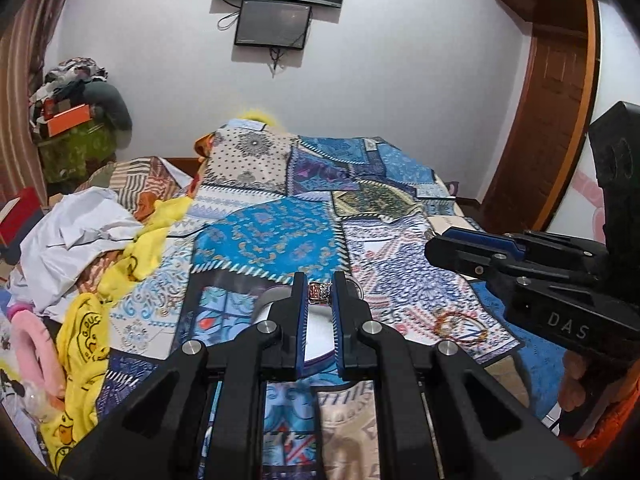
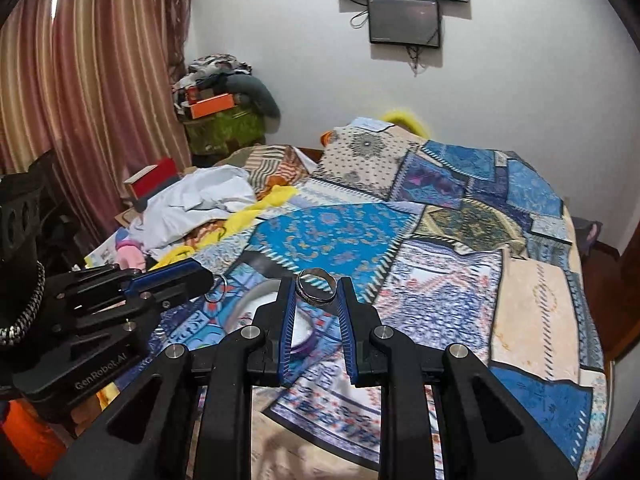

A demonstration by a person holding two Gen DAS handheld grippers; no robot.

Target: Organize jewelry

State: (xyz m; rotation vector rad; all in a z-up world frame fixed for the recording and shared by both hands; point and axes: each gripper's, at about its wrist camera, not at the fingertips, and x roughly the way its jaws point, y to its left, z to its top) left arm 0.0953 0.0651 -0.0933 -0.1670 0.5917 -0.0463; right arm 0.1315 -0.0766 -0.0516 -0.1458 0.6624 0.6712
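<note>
Now, your left tool (image 1: pixel 320 286) is pinching a small jewelled ring (image 1: pixel 319 293) between its blue pads, right at the tips; the ring's stone-set face looks back toward the camera and its band runs across from pad to pad. Your right tool (image 2: pixel 317 284) is nipped onto a plain silver band ring (image 2: pixel 316 285), tilted so its open hole faces up and toward you, its width spanning the gap side to side. Both rings hang above the patchwork bedspread (image 2: pixel 440 300), over a white round dish (image 1: pixel 318 334) that lies on the bed just below the tips. In the left wrist view a beaded bracelet (image 1: pixel 460 322) lies flat on the spread at about four o'clock from the dish. At nine o'clock the bed is crowded with a yellow cloth (image 1: pixel 86 340) and white crumpled fabric (image 1: pixel 76 236); from twelve to three o'clock the bedspread lies open out to the bed's far edge.
</note>
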